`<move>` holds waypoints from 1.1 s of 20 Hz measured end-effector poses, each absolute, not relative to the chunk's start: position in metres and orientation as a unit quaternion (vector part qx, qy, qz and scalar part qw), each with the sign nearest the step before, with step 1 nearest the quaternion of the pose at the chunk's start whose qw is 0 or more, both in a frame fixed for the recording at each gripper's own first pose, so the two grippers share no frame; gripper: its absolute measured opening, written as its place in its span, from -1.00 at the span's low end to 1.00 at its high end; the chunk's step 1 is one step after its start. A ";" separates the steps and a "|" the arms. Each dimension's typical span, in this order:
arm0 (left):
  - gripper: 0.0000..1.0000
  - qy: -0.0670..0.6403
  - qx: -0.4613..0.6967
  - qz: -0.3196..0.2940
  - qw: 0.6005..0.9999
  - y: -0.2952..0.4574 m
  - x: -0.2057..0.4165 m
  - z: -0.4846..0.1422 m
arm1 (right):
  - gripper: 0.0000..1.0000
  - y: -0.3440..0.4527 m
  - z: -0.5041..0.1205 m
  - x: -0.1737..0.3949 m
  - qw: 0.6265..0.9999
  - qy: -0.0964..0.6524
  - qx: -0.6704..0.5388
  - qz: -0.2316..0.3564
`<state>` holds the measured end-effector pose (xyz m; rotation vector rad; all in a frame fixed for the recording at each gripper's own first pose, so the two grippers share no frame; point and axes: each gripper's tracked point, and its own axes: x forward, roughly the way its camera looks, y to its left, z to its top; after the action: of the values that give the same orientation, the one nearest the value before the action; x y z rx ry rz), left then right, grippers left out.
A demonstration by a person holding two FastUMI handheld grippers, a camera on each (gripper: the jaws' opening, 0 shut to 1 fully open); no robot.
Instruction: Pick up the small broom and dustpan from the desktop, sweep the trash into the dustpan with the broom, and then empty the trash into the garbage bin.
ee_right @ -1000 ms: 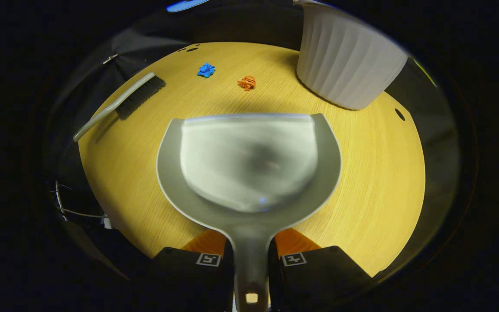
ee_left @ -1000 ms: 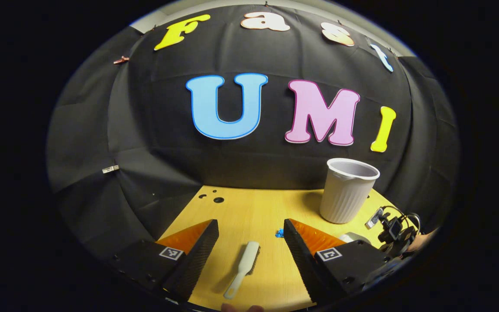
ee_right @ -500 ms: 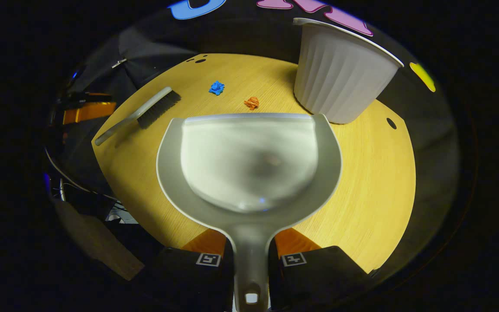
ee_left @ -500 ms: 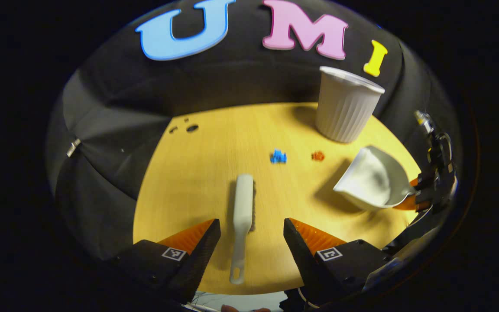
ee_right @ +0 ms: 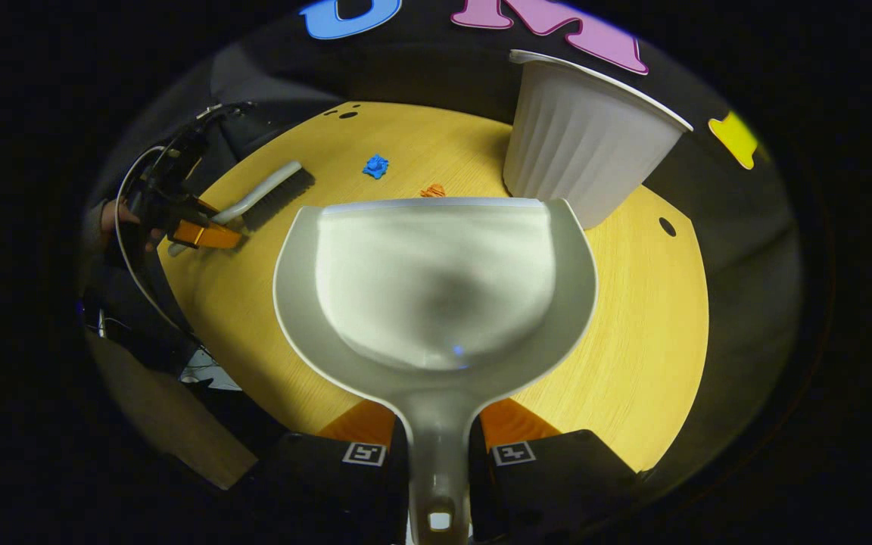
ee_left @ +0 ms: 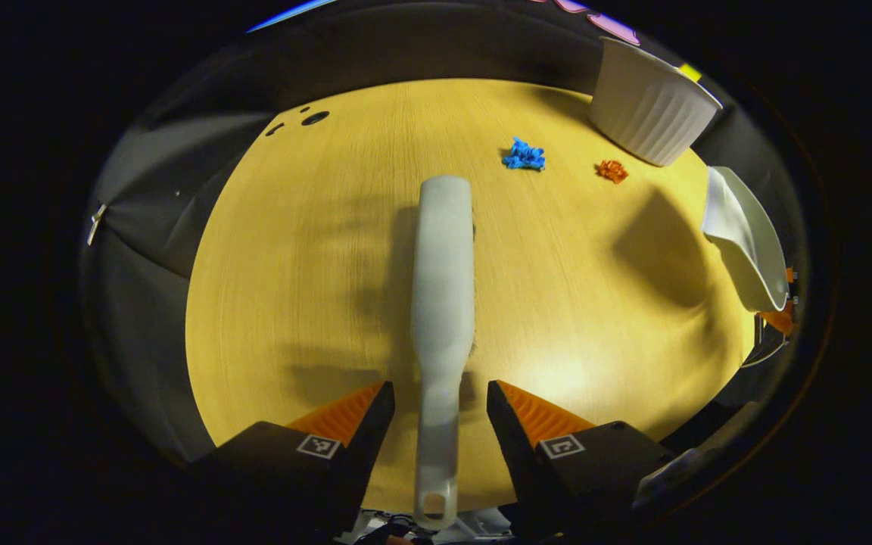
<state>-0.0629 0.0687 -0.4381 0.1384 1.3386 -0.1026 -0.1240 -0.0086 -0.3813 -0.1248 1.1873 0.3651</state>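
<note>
Broom (ee_left: 443, 265) handle lay between the left hand-held gripper (ee_left: 434, 412), whose fingers were spread.
Best closed squarely on the handle — the right hand-held gripper (ee_right: 438, 454) pinched the dustpan (ee_right: 436, 280) handle.

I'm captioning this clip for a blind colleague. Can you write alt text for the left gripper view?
The open left gripper straddles the handle of a pale small broom lying on a yellow wooden desktop, its fingers not yet touching it. Beyond lie a blue scrap and an orange scrap, with a white ribbed bin behind and the dustpan at the right edge.
</note>
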 end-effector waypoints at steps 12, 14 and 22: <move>-0.51 0.612 0.094 -0.053 0.784 0.070 -0.022 -0.443 | -0.29 -0.011 -0.390 -0.137 0.766 0.615 -0.070 0.172; -0.48 0.592 0.109 -0.060 0.796 0.069 0.009 -0.435 | -0.29 -0.016 -0.395 -0.137 0.747 0.636 -0.087 0.172; -0.44 0.557 0.189 -0.135 0.797 0.026 0.123 -0.439 | -0.28 -0.015 -0.416 -0.121 0.727 0.643 -0.139 0.199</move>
<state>0.1228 0.0259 -0.4390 0.4061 1.1966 -0.2892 -0.1211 -0.0151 -0.4164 -0.3065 1.4170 0.4383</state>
